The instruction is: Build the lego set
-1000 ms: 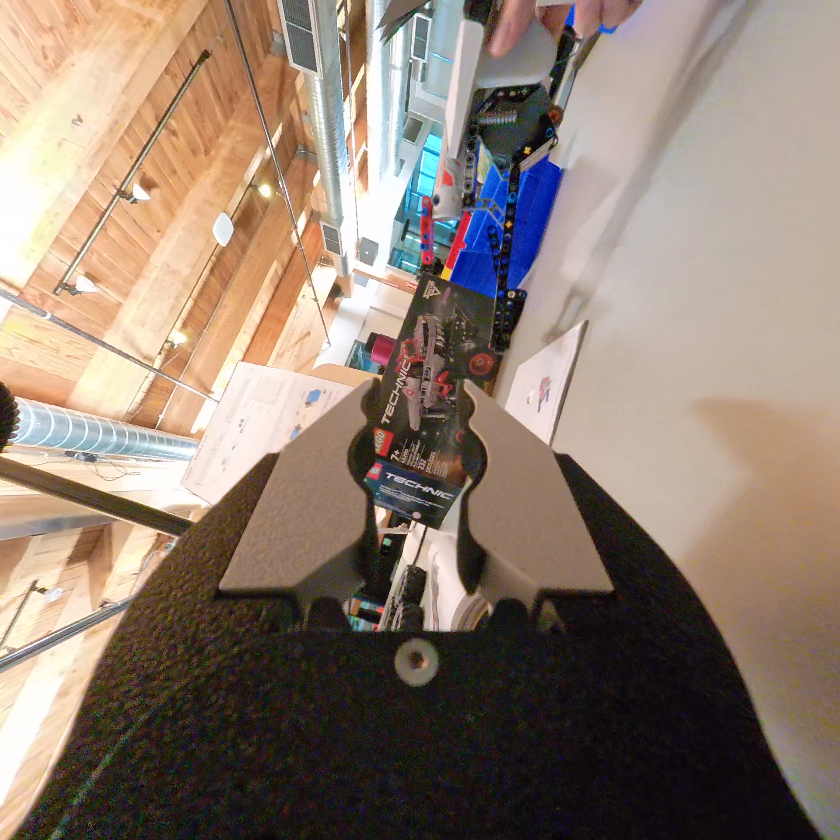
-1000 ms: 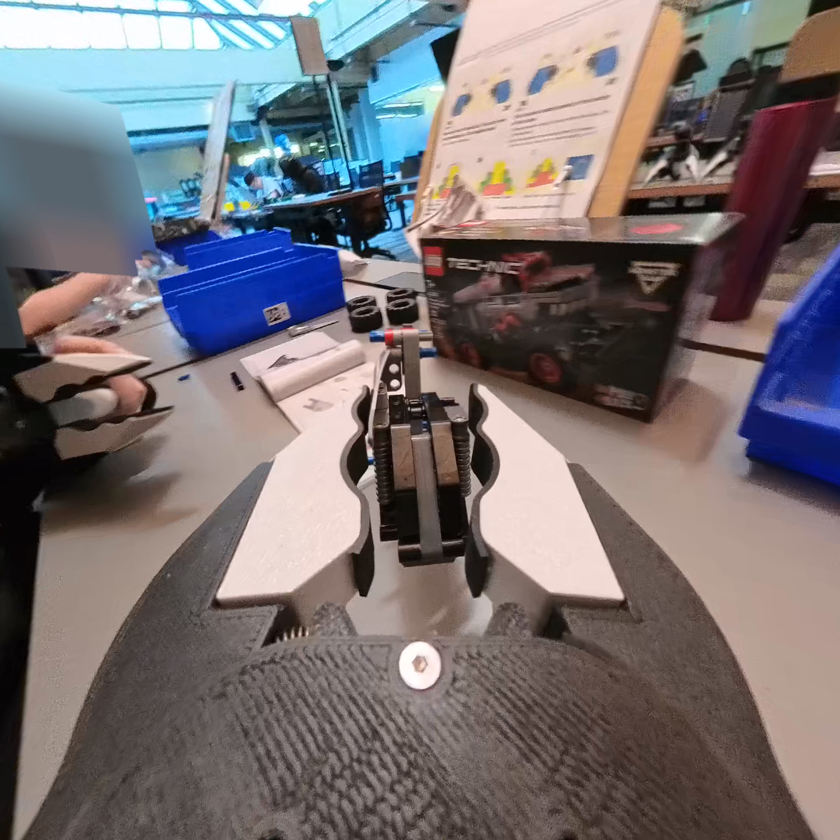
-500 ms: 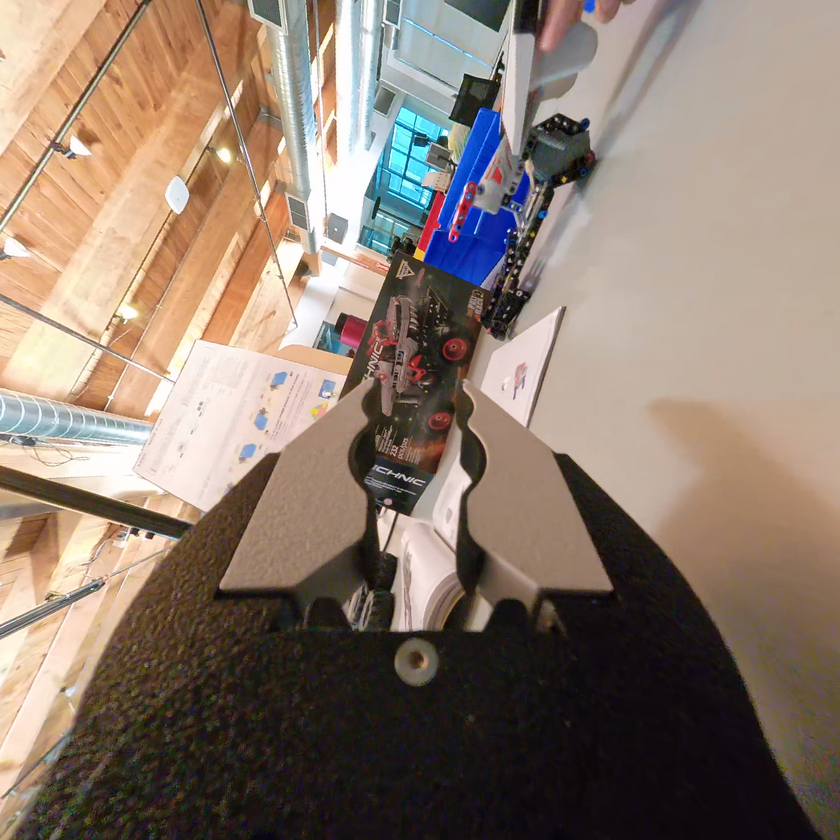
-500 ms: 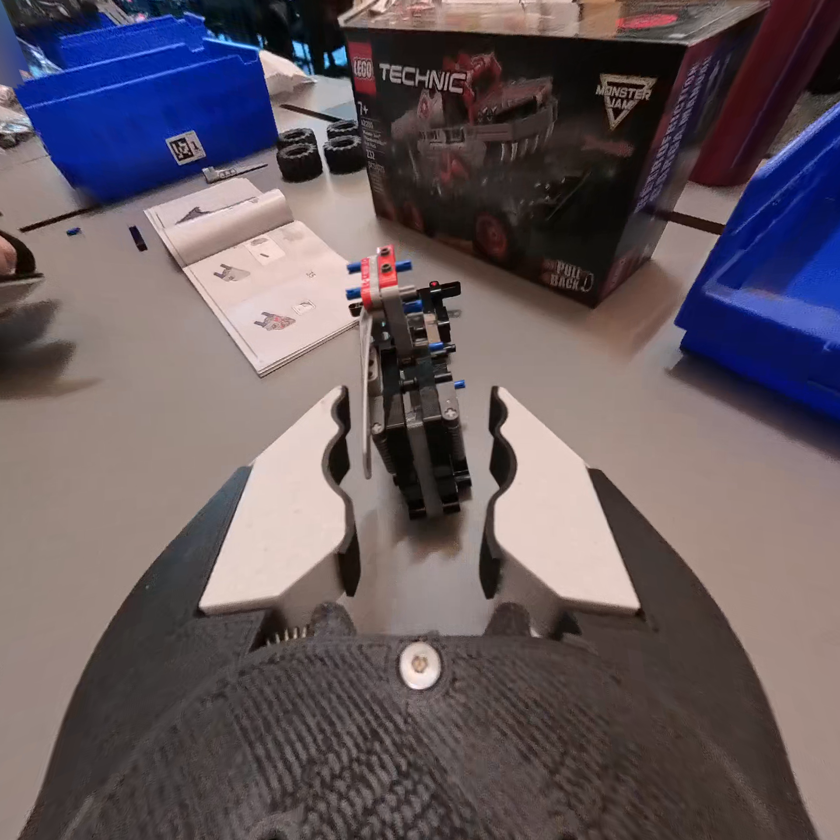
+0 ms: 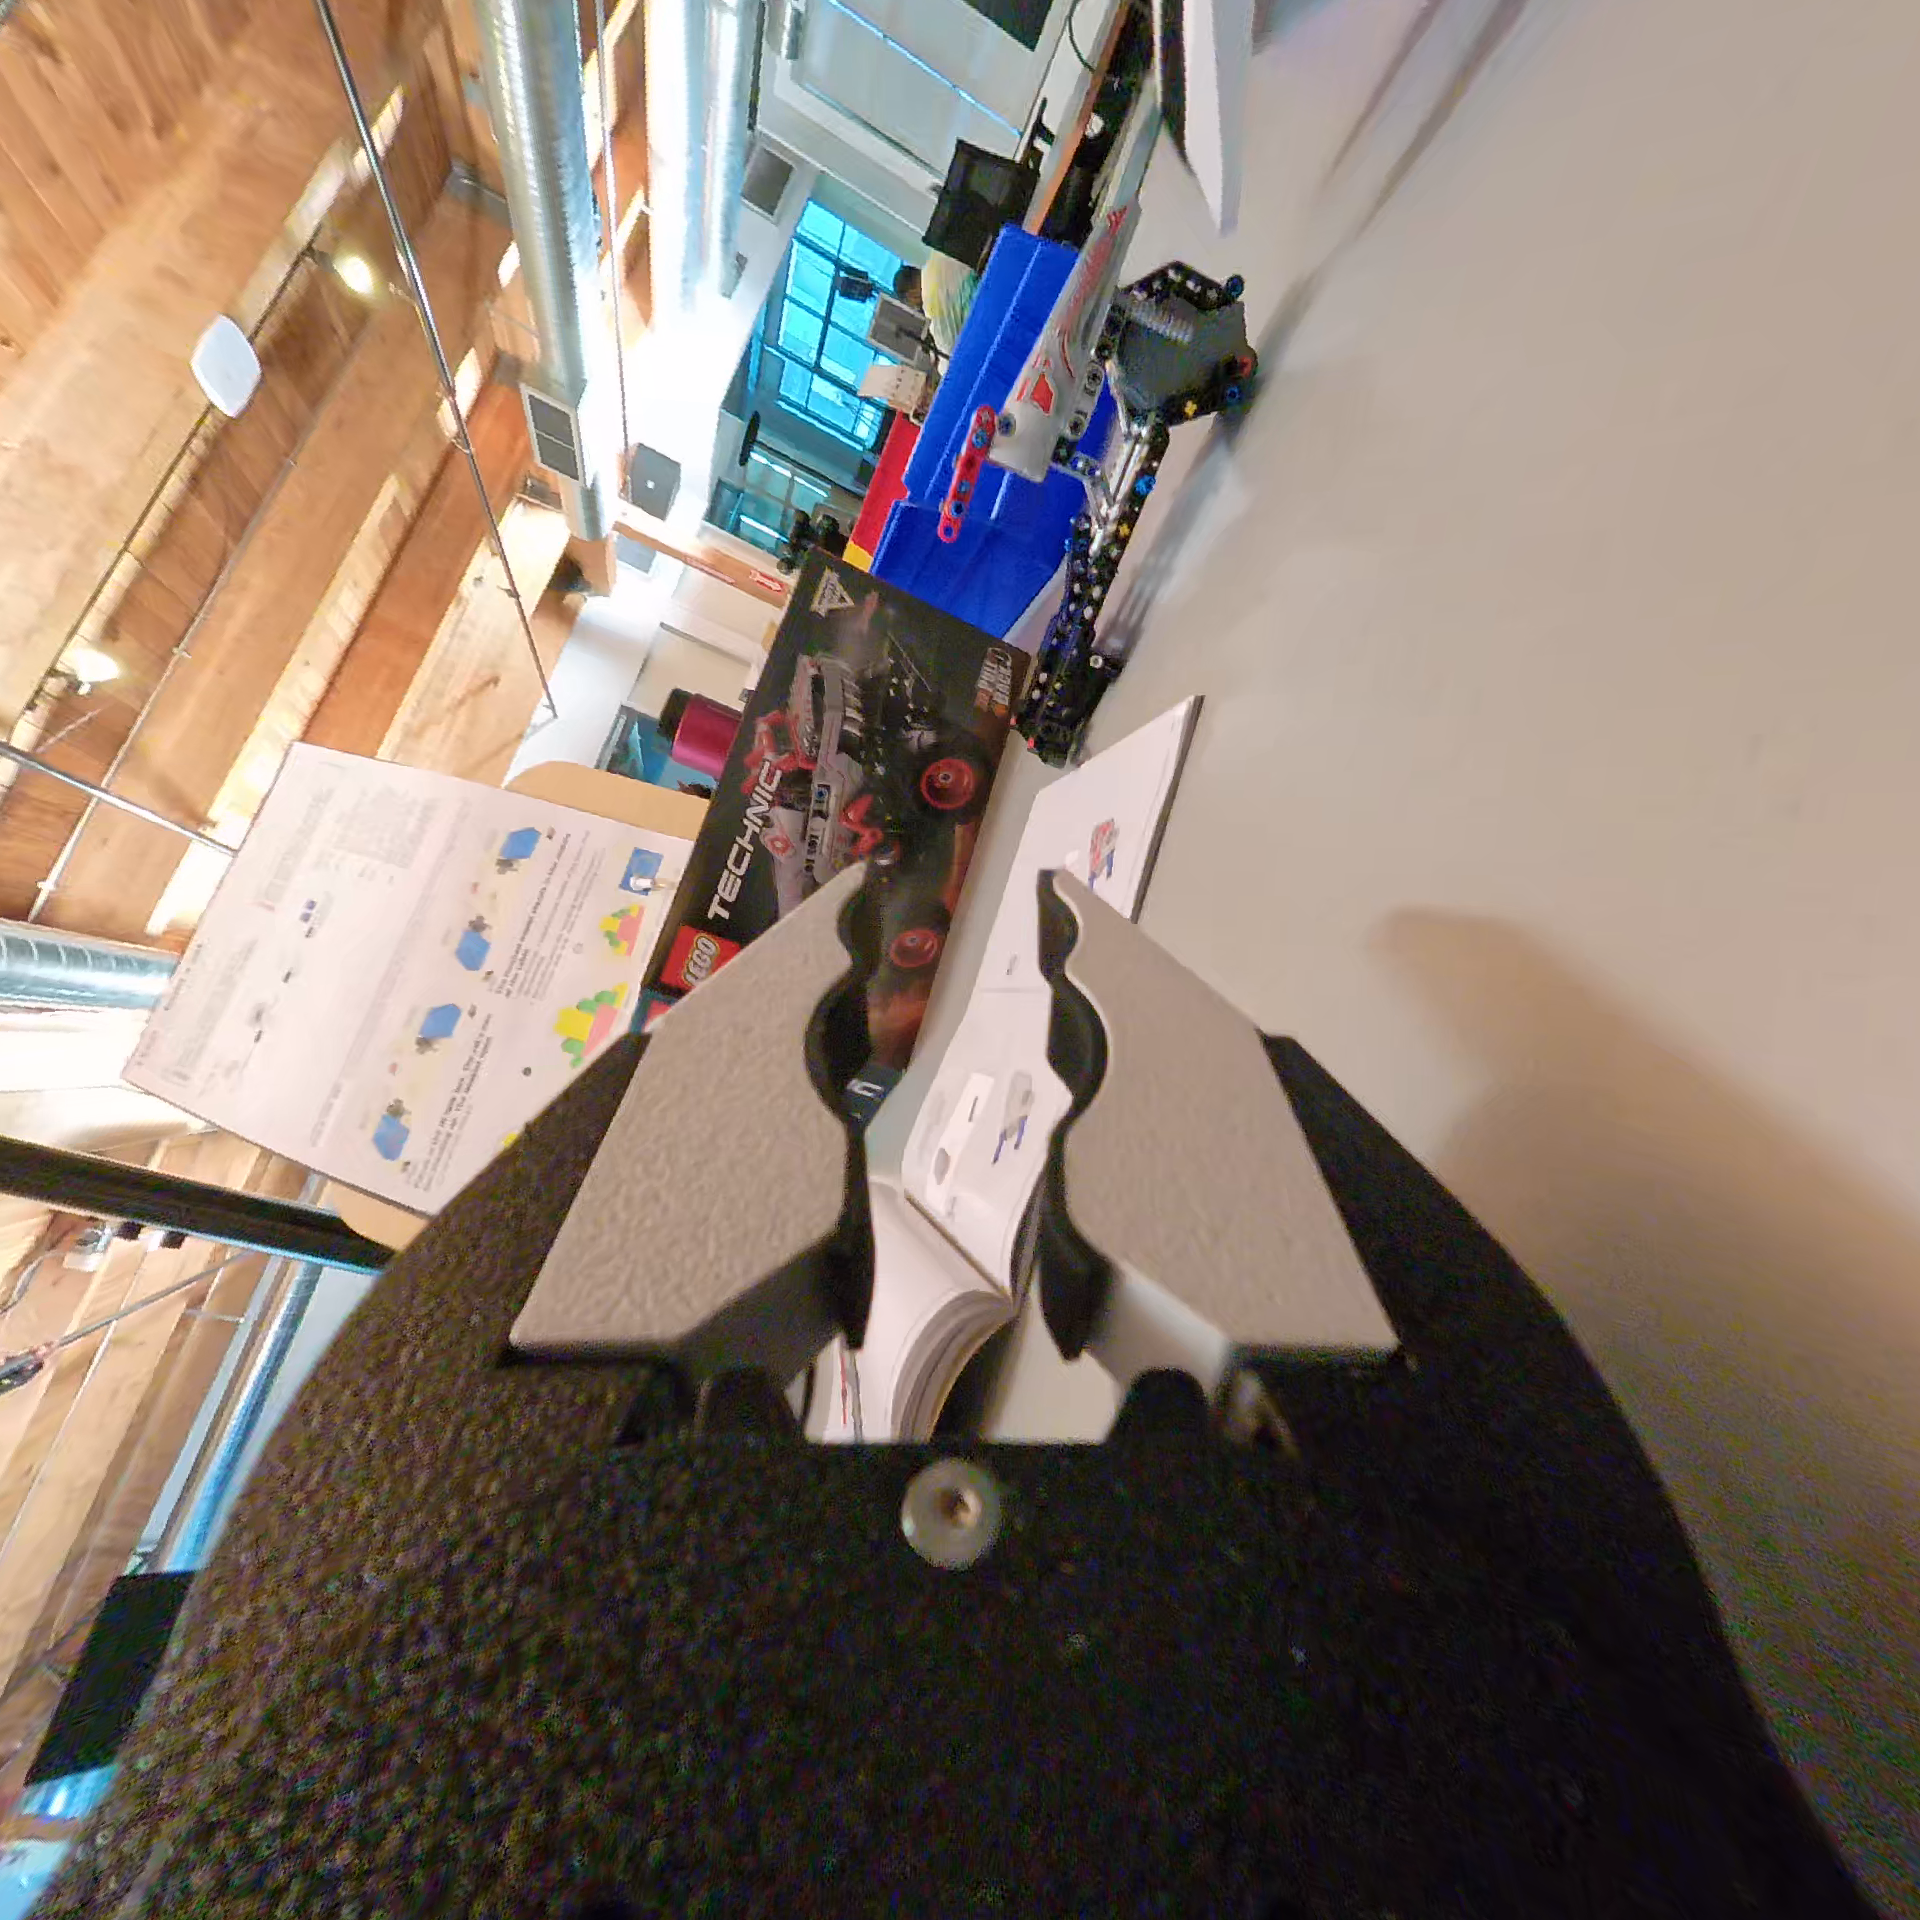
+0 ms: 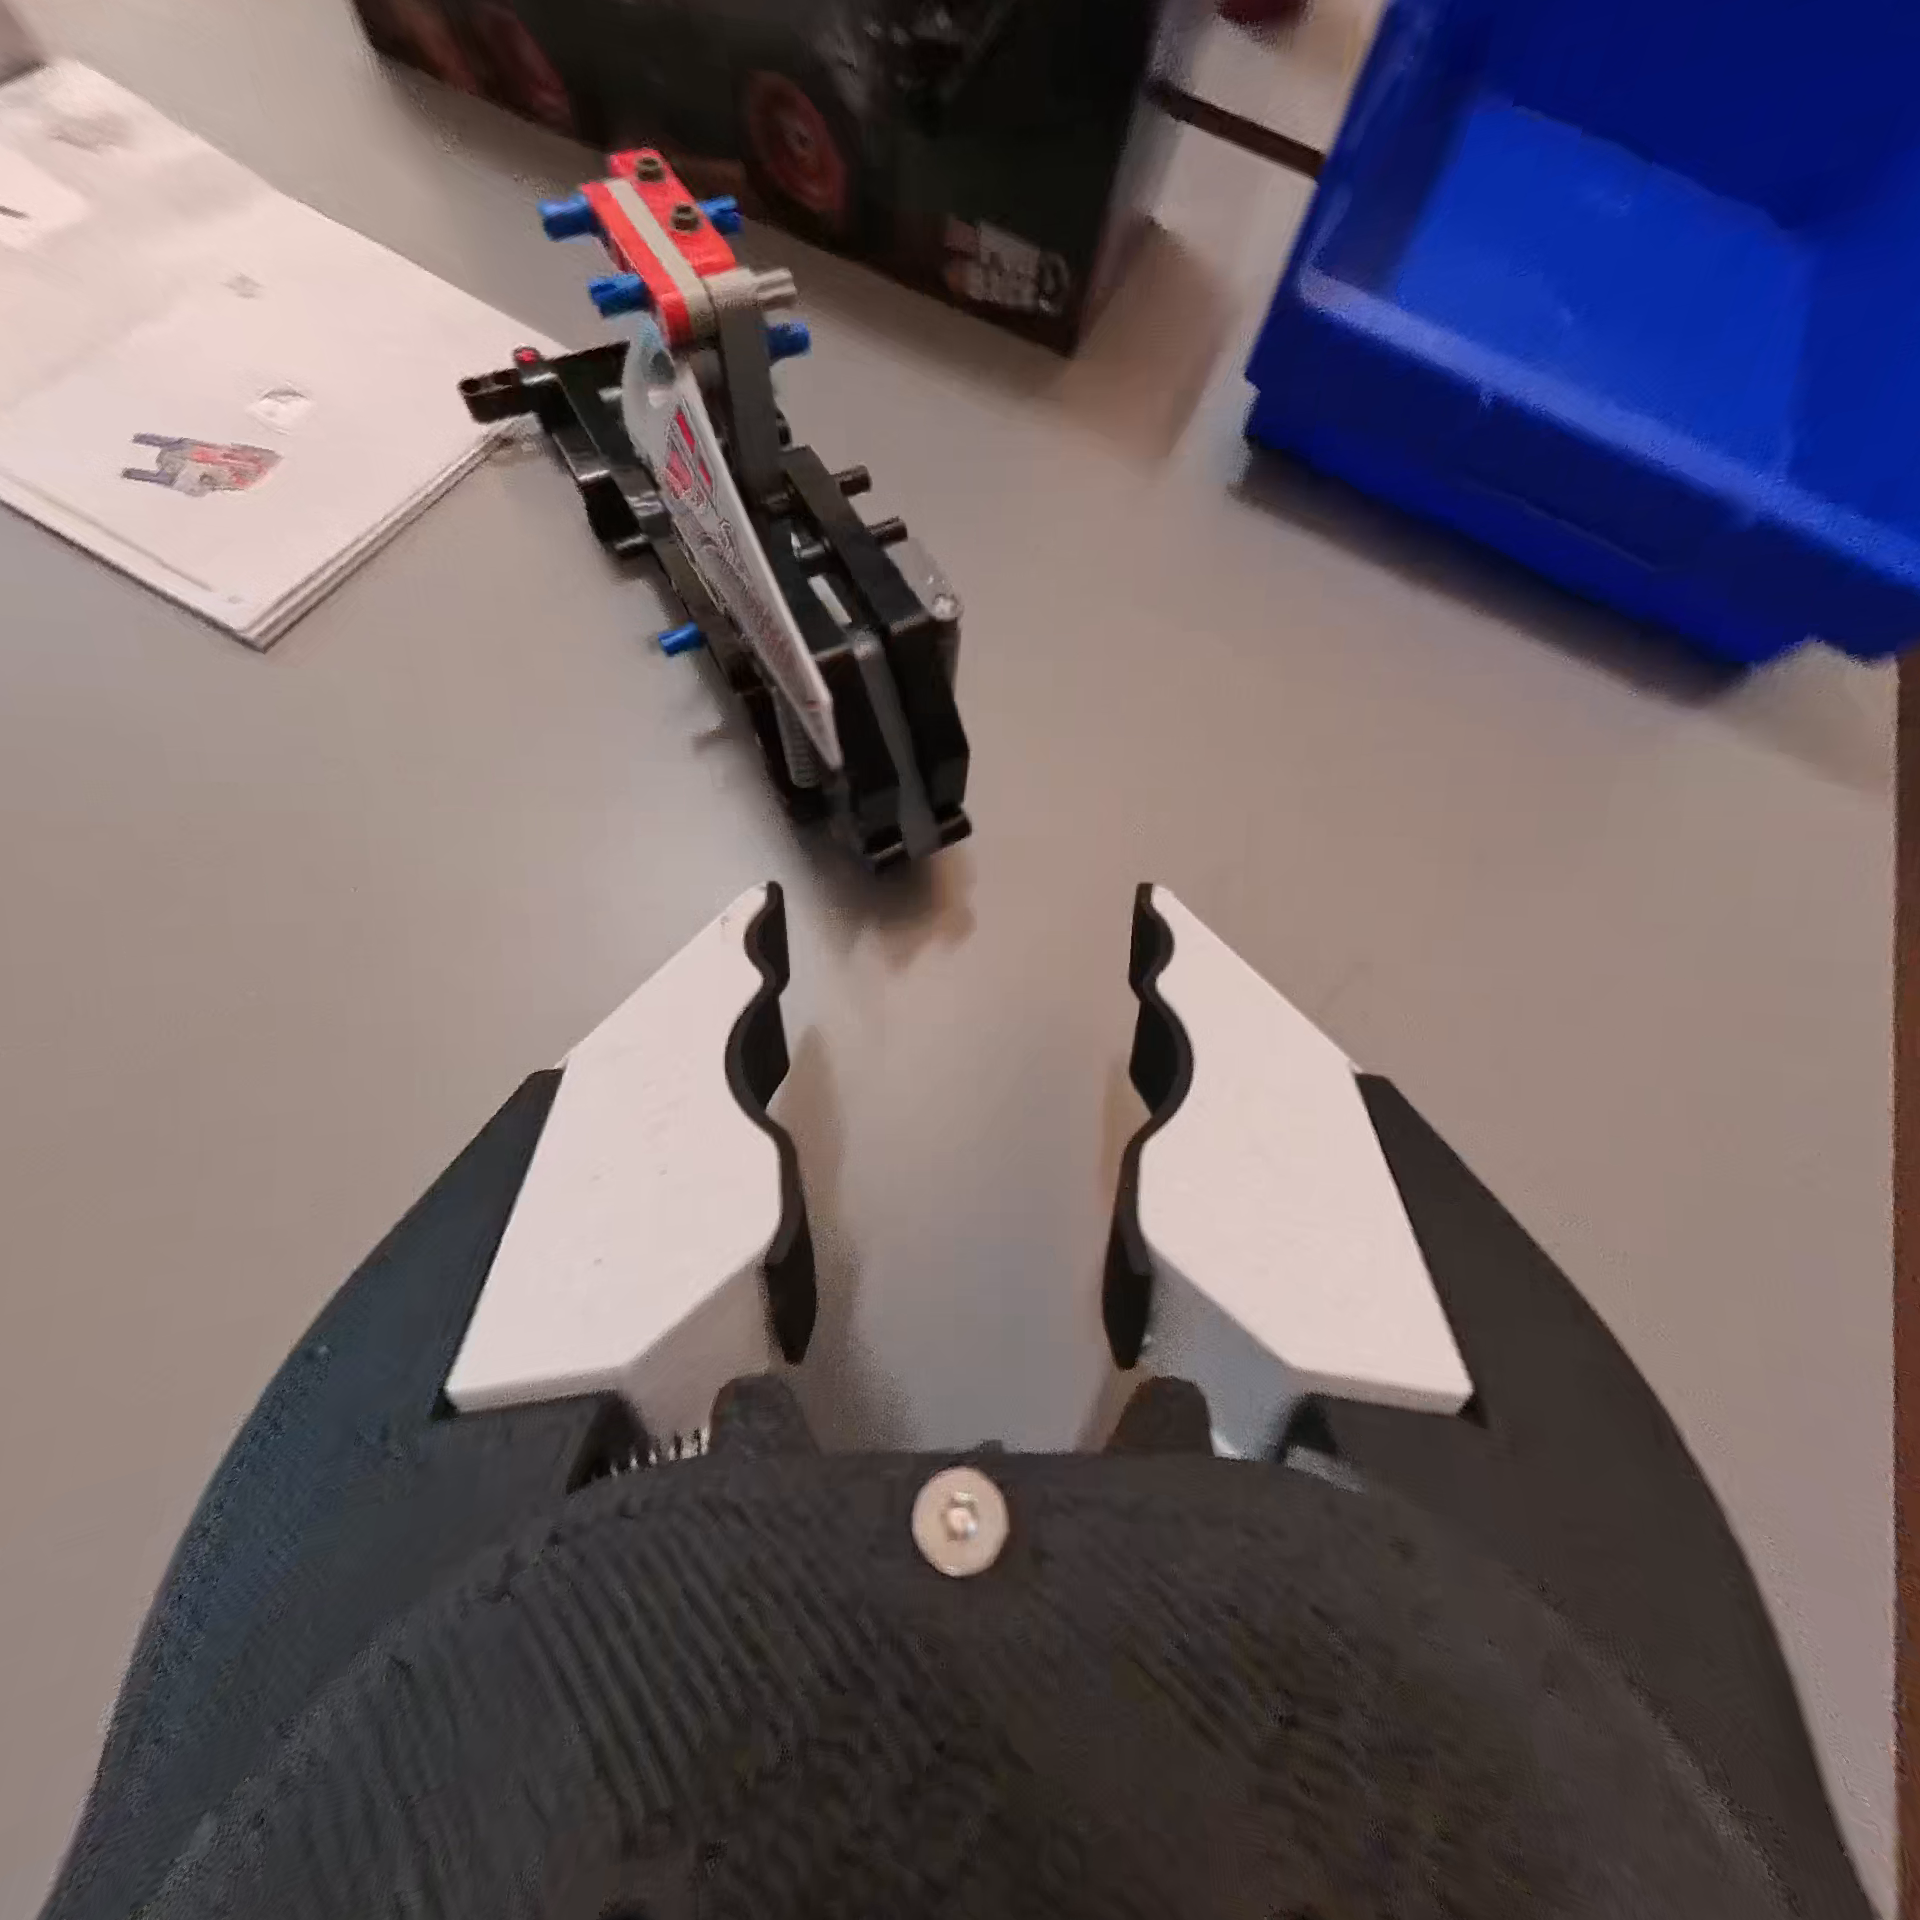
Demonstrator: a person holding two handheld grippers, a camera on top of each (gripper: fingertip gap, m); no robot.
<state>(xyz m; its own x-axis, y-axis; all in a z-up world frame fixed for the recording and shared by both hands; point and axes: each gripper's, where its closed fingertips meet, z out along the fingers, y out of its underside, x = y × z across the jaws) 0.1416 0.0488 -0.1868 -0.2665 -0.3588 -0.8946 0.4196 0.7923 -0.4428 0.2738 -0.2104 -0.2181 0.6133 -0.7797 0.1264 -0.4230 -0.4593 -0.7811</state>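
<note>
The right gripper [image 6: 956, 904] has let go of the partly built lego model [image 6: 769, 551] and backed off; its jaws now stand wide apart and empty, with the model lying on the grey tabletop [image 6: 1351, 935] just beyond the tips, toward 11 o'clock. The blue bin [image 6: 1600, 312] at 1 o'clock shows only a bare floor, while the set box [image 6: 935, 125] stands at 12 and the instruction booklet [image 6: 208, 343] at 10, leaving open tabletop around the jaws. The left gripper [image 5: 951, 888], tilted sideways, holds its jaws slightly apart on nothing.
</note>
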